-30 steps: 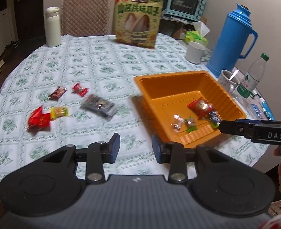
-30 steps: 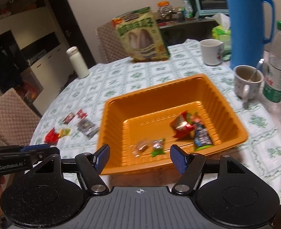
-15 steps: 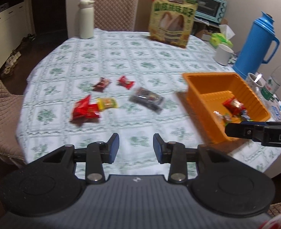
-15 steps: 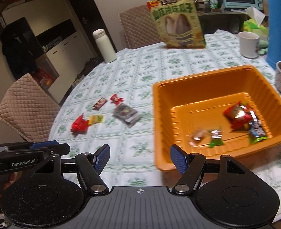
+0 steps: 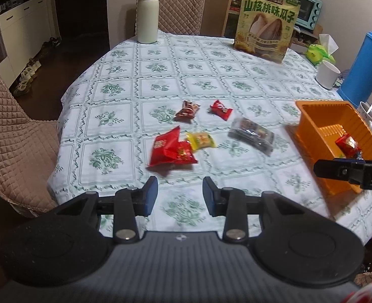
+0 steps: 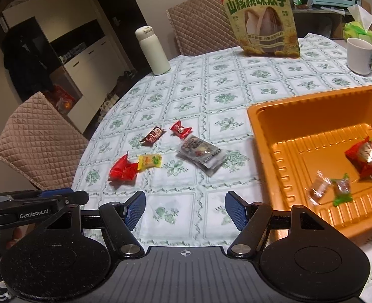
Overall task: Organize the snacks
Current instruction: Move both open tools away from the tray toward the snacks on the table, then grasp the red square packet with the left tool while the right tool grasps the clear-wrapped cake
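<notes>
Loose snacks lie mid-table: a red packet (image 5: 169,150), a yellow candy (image 5: 202,140), a brown candy (image 5: 187,111), a red candy (image 5: 220,109) and a clear dark packet (image 5: 252,135). My left gripper (image 5: 180,193) hovers just short of the red packet, open and empty. An orange tray (image 6: 261,139) on the right holds a red packet (image 6: 366,156), a green candy (image 6: 342,189) and a clear-wrapped one (image 6: 318,189). My right gripper (image 6: 186,208) stands open over bare cloth left of the tray, nothing between its fingers. The clear dark packet (image 6: 201,155) lies ahead of it.
A big seed bag (image 5: 266,25) and a white bottle (image 5: 146,16) stand at the table's far side. A blue thermos (image 5: 362,60) and a white mug (image 5: 328,74) are far right. Quilted chairs (image 5: 11,131) flank the left and far edges.
Both grippers have moved left, away from the orange tray and toward the loose snacks, which now sit ahead of the left one. Neither gripper's jaw gap has visibly changed.
</notes>
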Available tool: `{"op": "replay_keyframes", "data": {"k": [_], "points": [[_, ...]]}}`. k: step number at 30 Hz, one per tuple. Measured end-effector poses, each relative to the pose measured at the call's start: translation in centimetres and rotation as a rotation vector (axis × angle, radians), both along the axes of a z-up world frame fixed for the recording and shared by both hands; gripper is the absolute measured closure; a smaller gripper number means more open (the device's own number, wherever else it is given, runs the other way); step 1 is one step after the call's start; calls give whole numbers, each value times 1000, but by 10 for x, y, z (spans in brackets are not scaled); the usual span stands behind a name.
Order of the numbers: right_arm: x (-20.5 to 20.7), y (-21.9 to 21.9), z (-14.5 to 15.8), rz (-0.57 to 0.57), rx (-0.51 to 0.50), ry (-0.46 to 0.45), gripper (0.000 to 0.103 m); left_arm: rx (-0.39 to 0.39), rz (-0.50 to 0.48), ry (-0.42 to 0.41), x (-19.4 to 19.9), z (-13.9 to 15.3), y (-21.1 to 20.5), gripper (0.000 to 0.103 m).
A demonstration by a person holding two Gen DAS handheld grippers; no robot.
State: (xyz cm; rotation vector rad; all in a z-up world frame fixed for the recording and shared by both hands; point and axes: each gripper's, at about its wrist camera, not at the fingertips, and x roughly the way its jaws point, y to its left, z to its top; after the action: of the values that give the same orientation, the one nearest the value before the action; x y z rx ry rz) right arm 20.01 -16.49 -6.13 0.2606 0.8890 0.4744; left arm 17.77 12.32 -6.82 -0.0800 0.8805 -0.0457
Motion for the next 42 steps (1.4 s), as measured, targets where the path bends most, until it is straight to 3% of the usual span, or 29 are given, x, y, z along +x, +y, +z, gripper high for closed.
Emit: {"op": "replay_keyframes", "data": {"k": [26,38,42], "points": [[38,35,-19,-75,-70,35,33,-78,-54,55,92,-44,33,67],[49,39,-25,-79,-77,50,33,-96,-53,91,107,-60,33,67],[53,42,-27,-70,-82,50,33,-98,-61,88,107,-60,34,73]]}}
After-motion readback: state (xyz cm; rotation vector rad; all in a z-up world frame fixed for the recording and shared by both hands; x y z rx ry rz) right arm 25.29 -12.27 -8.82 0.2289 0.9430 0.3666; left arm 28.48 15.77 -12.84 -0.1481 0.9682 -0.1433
